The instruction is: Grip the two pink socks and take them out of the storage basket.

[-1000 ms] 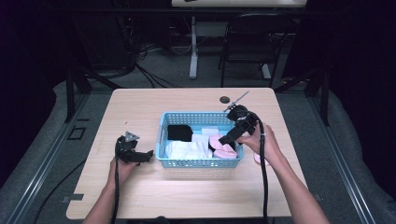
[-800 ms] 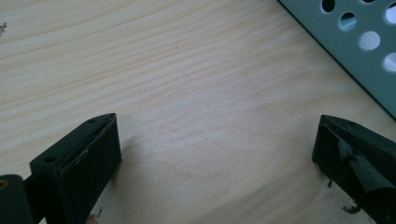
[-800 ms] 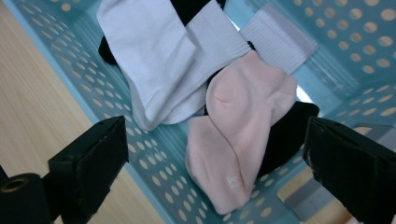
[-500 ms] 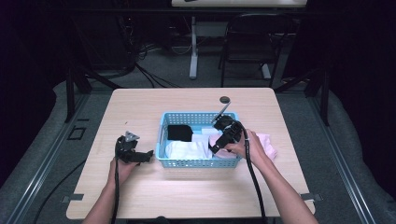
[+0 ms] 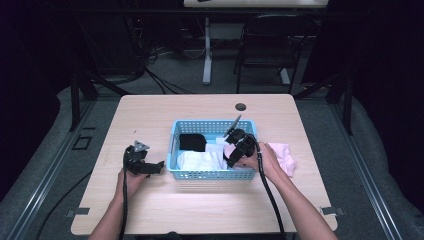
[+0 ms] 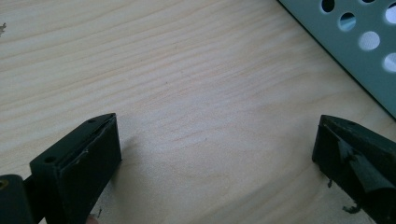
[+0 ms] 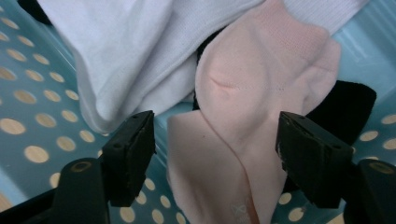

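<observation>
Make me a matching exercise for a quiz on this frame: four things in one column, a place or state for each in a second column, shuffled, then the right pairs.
Things:
1. left gripper
2. right gripper
3. pink cloth
4. pink sock

Places or states:
A. on the table, right of the blue basket
B. open, over bare wood left of the basket
C. inside the basket, beside a white sock
D. open, jaws either side of a sock

Pairs: 1-B, 2-D, 3-A, 4-C
</observation>
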Tool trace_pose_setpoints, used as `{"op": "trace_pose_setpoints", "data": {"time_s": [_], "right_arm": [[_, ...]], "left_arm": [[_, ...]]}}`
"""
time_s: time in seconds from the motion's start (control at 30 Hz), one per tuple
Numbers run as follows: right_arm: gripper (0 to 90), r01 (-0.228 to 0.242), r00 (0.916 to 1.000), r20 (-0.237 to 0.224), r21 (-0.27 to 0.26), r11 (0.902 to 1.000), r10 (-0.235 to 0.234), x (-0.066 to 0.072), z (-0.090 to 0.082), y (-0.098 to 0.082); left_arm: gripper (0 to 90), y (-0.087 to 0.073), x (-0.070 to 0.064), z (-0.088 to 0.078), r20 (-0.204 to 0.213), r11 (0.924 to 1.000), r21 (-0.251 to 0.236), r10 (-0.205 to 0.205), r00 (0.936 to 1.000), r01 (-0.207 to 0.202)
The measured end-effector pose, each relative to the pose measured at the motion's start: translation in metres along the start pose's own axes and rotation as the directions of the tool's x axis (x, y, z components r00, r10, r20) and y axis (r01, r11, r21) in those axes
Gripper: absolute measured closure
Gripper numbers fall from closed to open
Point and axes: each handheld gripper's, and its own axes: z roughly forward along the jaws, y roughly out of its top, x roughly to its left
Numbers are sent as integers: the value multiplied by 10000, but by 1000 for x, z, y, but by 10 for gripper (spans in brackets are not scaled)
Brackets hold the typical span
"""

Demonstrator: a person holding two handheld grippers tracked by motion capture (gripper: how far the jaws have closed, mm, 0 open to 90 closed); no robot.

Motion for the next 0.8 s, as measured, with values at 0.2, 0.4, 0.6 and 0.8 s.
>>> {"op": "trace_pose_setpoints", "data": {"time_s": [0.2, 0.4, 0.6, 0.8], "right_arm": [[527, 69, 9999, 149, 368, 9993, -75, -3, 4, 0], [730, -101, 9997, 230, 181, 9998, 97, -7, 1, -3], [837, -61, 9997, 246, 177, 9998, 57, -10, -2, -5], [850, -403, 9990, 192, -481, 9980, 412, -9, -9, -9]], "left_arm": [[11, 0, 0, 0, 10, 10000, -2, -3, 10000, 3], [11, 0, 0, 0, 12, 10000, 9, -7, 10000, 7], [11, 0, 0, 0, 13, 10000, 2, -6, 10000, 6], [11, 0, 0, 0, 13, 10000, 4, -6, 10000, 6]]}}
